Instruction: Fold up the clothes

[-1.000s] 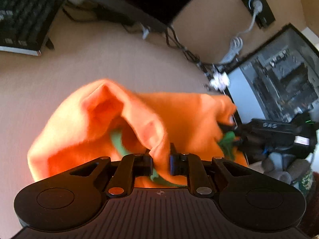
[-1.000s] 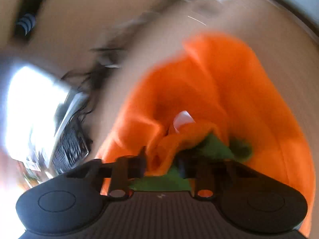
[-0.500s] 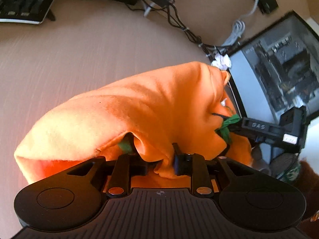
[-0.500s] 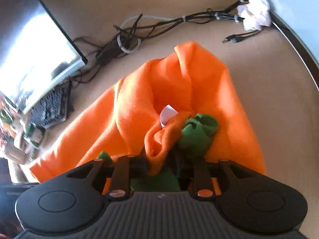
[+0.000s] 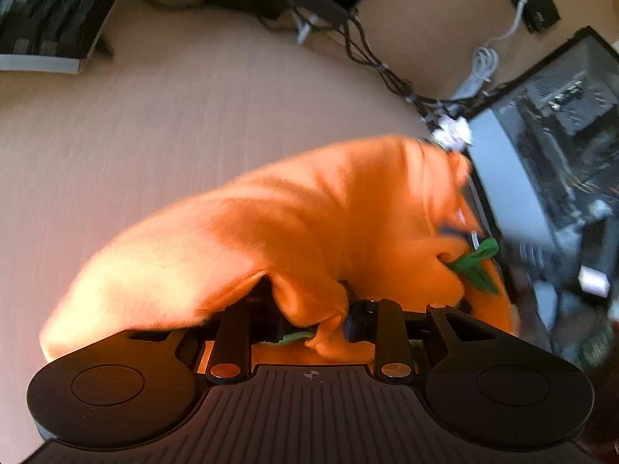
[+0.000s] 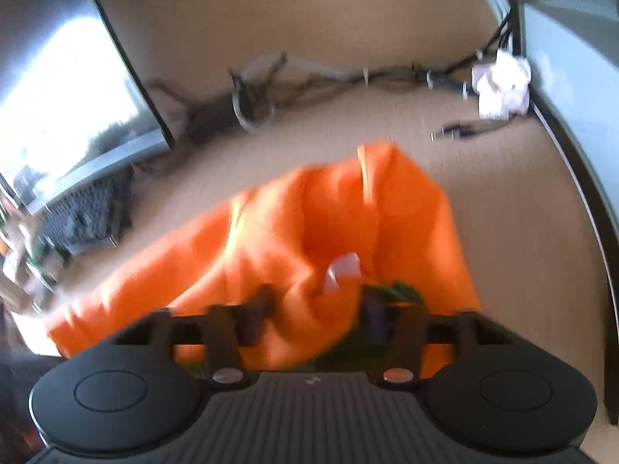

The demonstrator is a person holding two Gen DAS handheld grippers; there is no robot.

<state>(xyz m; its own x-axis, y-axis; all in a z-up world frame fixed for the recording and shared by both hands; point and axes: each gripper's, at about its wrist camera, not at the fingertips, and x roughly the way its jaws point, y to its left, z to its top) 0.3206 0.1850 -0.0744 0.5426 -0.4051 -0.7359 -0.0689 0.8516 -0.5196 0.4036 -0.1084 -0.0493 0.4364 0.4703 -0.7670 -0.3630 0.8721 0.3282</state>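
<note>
An orange garment [image 5: 294, 228] with green trim [image 5: 474, 263] hangs bunched over the beige desk [image 5: 162, 131]. My left gripper [image 5: 311, 317] is shut on a fold of its orange cloth. In the right wrist view the same garment [image 6: 309, 228] drapes away from me, with a white label [image 6: 342, 268] and green trim [image 6: 398, 290] showing. My right gripper [image 6: 315, 309] is shut on another bunch of the cloth. The far end of the garment reaches toward the desk's back. Both views are blurred.
A black keyboard [image 5: 50, 7] lies at the back left. A bundle of cables [image 6: 317, 77] runs along the back edge with a crumpled white paper [image 6: 501, 85]. A monitor [image 6: 65, 108] stands left, and an open computer case [image 5: 557, 123] stands right.
Both grippers have kept hold of the garment and moved it; the cloth has spread out and its far end has dropped lower toward the desk. The views have swung and blurred.
</note>
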